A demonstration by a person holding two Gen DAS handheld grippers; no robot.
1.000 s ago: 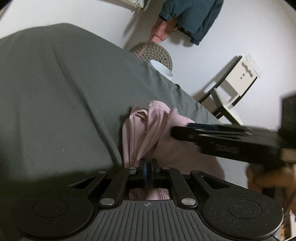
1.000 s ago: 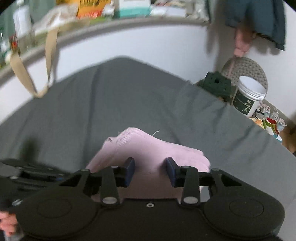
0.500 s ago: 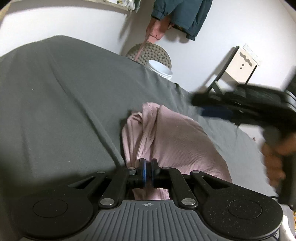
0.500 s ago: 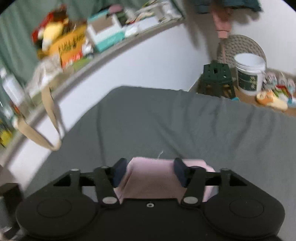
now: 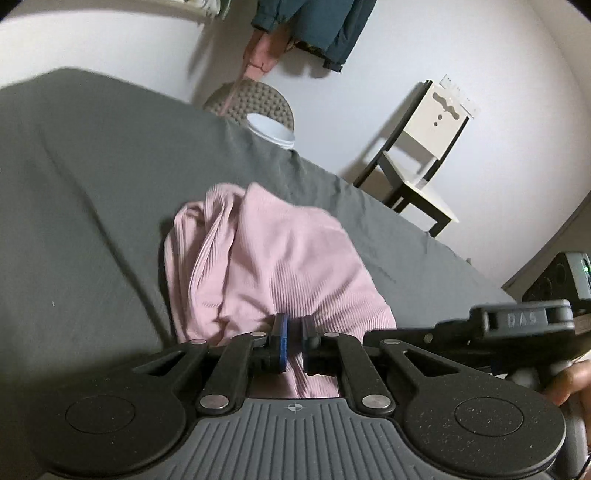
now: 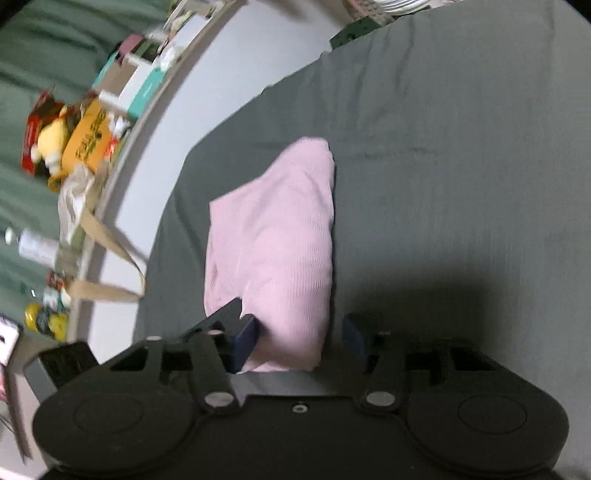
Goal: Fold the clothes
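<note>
A pink ribbed garment (image 5: pixel 266 266) lies bunched and partly folded on the grey bed sheet (image 5: pixel 92 184). My left gripper (image 5: pixel 293 343) sits at the garment's near edge. Its pads stand a narrow gap apart, with pink cloth showing in that gap. In the right wrist view the garment (image 6: pixel 280 229) looks like a smooth folded bundle on the sheet (image 6: pixel 461 147). My right gripper (image 6: pixel 299 341) is wide open, and the near end of the bundle lies between its fingers without either pad pressing it. The right gripper's body (image 5: pixel 480 325) shows low on the right of the left wrist view, held by a hand (image 5: pixel 569 380).
Past the bed's far edge stand a black-and-white chair (image 5: pixel 424 155), a white tub (image 5: pixel 271 129) and a round woven mat (image 5: pixel 255 99). A teal jacket (image 5: pixel 317 26) hangs on the wall. A cluttered ledge (image 6: pixel 92 125) and a tan bag strap (image 6: pixel 107 258) run along the bed's side.
My left pads, pressed together before, now stand slightly apart. The right gripper left its spot over the garment, came round to its near end and rolled. The garment lies flatter.
</note>
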